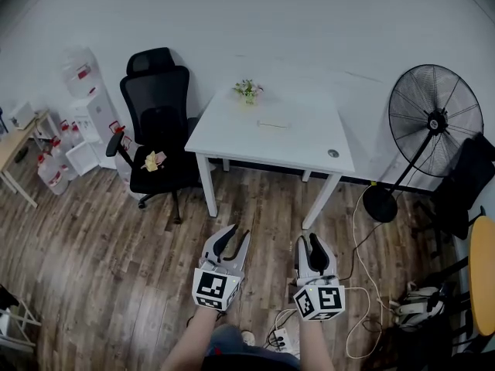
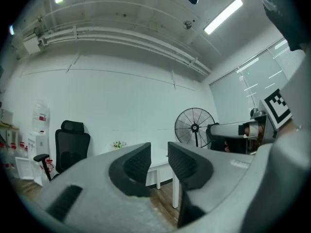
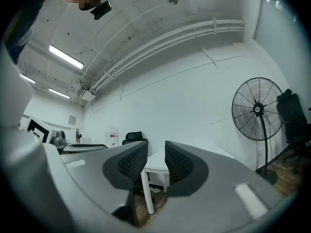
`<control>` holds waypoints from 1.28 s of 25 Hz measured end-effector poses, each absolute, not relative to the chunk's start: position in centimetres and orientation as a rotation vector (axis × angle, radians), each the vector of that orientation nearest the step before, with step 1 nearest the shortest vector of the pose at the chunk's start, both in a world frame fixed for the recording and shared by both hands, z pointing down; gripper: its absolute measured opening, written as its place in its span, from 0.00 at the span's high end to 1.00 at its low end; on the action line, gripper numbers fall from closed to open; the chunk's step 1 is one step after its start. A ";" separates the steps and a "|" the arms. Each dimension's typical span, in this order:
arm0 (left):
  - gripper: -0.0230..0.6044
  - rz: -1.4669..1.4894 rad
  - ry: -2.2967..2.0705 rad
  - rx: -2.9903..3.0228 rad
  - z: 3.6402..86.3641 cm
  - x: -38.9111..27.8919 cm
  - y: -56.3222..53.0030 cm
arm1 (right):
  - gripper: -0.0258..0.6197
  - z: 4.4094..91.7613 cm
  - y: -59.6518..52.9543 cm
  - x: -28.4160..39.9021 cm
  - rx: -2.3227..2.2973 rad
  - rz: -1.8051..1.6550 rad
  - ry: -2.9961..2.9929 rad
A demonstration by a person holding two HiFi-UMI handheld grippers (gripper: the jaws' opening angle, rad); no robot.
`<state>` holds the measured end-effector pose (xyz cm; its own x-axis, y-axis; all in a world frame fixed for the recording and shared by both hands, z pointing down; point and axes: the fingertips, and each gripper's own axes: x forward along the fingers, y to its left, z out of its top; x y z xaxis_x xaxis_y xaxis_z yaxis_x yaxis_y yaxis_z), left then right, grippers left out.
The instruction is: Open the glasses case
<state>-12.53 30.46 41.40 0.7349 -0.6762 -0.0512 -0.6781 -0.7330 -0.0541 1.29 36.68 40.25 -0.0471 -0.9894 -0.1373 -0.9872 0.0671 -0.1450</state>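
Note:
A white table point(image 1: 271, 134) stands against the far wall, with a small potted plant point(image 1: 248, 90) and a thin pale flat thing point(image 1: 272, 124) on it; no glasses case can be made out at this distance. My left gripper point(image 1: 238, 234) is held over the wooden floor well short of the table, open, with nothing between its jaws point(image 2: 159, 152). My right gripper point(image 1: 308, 240) hangs beside it, also open and empty point(image 3: 155, 152). Both point towards the table point(image 3: 154, 165).
A black office chair point(image 1: 158, 122) with a yellow thing on its seat stands left of the table. A standing fan point(image 1: 433, 122) is at the right. Water bottles point(image 1: 81, 72) line the left wall. Cables and a power strip point(image 1: 282, 337) lie on the floor by my feet.

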 end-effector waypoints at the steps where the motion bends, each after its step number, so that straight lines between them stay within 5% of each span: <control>1: 0.79 0.040 1.121 -2.860 41.6 -12.4 30.3 | 0.80 40.4 36.5 1.5 -2.018 -0.021 2.138; 19: 0.79 0.072 1.090 -2.847 41.9 -8.2 21.0 | 0.80 41.7 28.2 6.3 -2.041 -0.015 2.097; 32: 0.79 0.024 1.017 -2.908 44.2 -1.1 -2.3 | 0.80 44.5 5.3 12.9 -2.112 -0.070 2.060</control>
<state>-1.09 -2.31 44.20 0.7823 -0.6220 -0.0349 -0.6229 -0.7805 -0.0520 12.92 5.31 44.46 0.0336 -0.9946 -0.0983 -0.9856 -0.0167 -0.1685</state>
